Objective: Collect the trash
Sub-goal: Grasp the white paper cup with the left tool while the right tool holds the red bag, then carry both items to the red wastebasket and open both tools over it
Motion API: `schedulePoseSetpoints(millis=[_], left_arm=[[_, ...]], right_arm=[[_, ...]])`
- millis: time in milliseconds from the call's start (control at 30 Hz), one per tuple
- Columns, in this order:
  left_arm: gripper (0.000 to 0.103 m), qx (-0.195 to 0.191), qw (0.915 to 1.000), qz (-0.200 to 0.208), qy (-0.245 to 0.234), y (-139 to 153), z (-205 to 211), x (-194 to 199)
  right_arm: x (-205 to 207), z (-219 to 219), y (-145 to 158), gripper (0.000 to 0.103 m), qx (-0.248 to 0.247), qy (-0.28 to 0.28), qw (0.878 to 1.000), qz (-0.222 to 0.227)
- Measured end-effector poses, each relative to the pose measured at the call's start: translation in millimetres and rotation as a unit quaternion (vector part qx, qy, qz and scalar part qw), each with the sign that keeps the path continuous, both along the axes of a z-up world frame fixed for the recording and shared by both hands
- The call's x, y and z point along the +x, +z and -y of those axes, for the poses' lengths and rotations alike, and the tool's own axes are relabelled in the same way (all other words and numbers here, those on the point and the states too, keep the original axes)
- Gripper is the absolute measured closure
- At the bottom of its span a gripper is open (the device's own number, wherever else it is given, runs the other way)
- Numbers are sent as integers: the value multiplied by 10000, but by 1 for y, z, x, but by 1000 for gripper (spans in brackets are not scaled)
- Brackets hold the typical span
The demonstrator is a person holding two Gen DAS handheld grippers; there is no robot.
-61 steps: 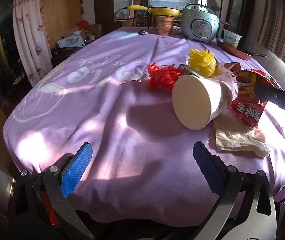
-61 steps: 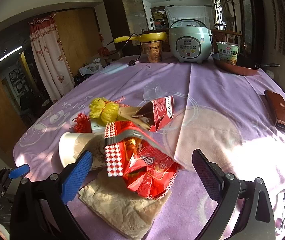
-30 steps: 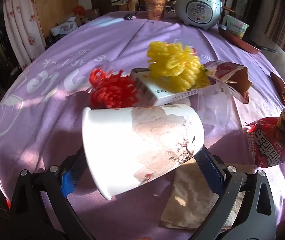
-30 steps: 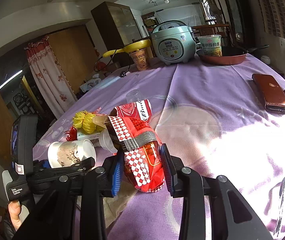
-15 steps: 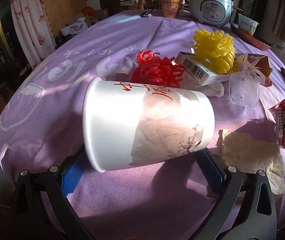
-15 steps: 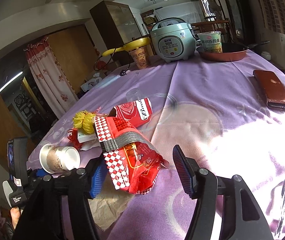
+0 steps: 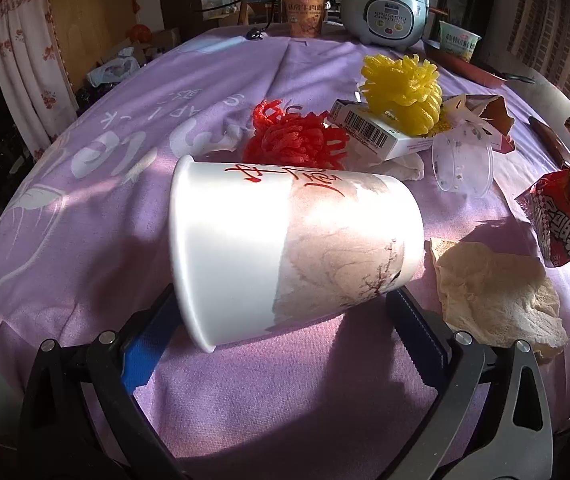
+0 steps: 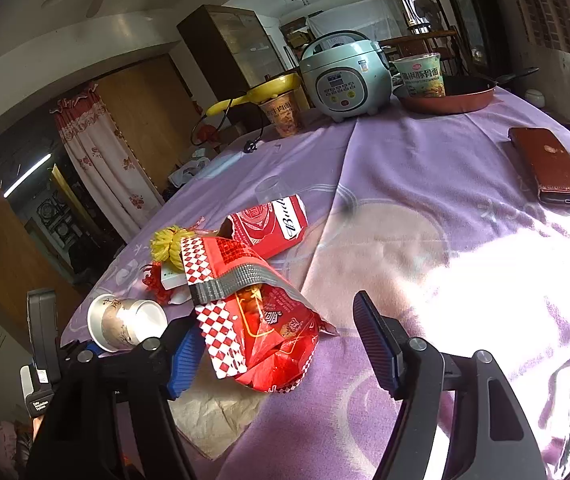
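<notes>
A white paper cup [image 7: 285,248] lies on its side between the blue pads of my left gripper [image 7: 281,332], which is shut on it; the cup also shows in the right wrist view [image 8: 125,322]. My right gripper [image 8: 281,354] is open. A red snack bag [image 8: 261,320] lies by its left pad, and shows at the right edge of the left wrist view [image 7: 561,220]. A crumpled brown napkin [image 7: 493,300] lies right of the cup. Behind it lie red netting [image 7: 293,140], yellow netting [image 7: 401,80], a white box [image 7: 377,132], a clear plastic cup [image 7: 461,164] and a red carton [image 8: 277,224].
A purple cloth [image 8: 425,184] covers the round table. At the far edge stand a rice cooker [image 8: 345,80], two noodle cups [image 8: 421,74] and a red pan [image 8: 449,98]. A brown wallet [image 8: 549,164] lies at the right. A curtain [image 7: 25,64] hangs beyond the left edge.
My right gripper, shut on the snack bag a second ago, has opened and the bag rests by its left pad. My left gripper has closed on the paper cup and lifted it slightly.
</notes>
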State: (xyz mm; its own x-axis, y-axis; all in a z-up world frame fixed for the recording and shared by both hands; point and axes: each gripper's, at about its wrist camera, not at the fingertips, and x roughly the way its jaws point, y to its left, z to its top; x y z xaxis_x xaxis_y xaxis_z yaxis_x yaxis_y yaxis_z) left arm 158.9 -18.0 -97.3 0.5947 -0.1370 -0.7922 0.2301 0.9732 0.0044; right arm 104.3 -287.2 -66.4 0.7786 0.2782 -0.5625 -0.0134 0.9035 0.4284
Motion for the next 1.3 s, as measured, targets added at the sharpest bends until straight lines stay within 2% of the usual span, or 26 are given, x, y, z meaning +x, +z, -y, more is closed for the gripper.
schedulePoseSetpoints(millis=[100,233,333,400,433,533,567,600,633,767,900,1000,1133,1233,1300], left_arm=[[6,-193,9986,378,302,11,-7,-5],[6,78,9966,790,227,24,3,-6],[6,152,9964,824,136,24,9,3],[6,79,9980,622,104,22,8,10],[6,25,9978,659,103,24,7,10],[10,257,9955,886,224,25,7,5],[20,203,9955,900,210,25,6,3],[22,103,9960,868,189,26,4,2],[22,-17,9959,888,191,29,0,0],[22,-407,9924,1151,170,51,-15,-16],[22,-643,9877,1414,165,77,-31,-33],[22,-763,9844,1562,283,91,-52,-49],[22,-784,9807,1651,692,102,-100,-75],[22,-646,9770,1614,1234,99,-149,-97],[22,-423,9714,1590,1711,92,-185,-114]], right_arm=[[0,-3,0,33,-51,14,10000,-18],[1,-8,1,33,-207,24,9998,-29],[1,-10,1,33,-267,20,9996,-45],[2,-10,1,33,-268,17,9996,-65],[2,-10,1,33,-272,14,9996,-72],[2,-12,2,33,-317,21,9995,-57],[2,-14,2,40,-343,51,9994,-27],[2,-16,3,49,-369,94,9993,7],[1,-18,2,69,-367,133,9992,-5],[-2,-20,8,73,-249,158,9995,62],[-14,-28,32,73,-306,250,9986,365],[-22,-41,52,73,-309,453,9968,583],[-28,-68,69,73,-196,929,9927,743],[-26,-99,74,73,-109,1414,9872,728],[-23,-126,75,73,-86,1758,9822,651]])
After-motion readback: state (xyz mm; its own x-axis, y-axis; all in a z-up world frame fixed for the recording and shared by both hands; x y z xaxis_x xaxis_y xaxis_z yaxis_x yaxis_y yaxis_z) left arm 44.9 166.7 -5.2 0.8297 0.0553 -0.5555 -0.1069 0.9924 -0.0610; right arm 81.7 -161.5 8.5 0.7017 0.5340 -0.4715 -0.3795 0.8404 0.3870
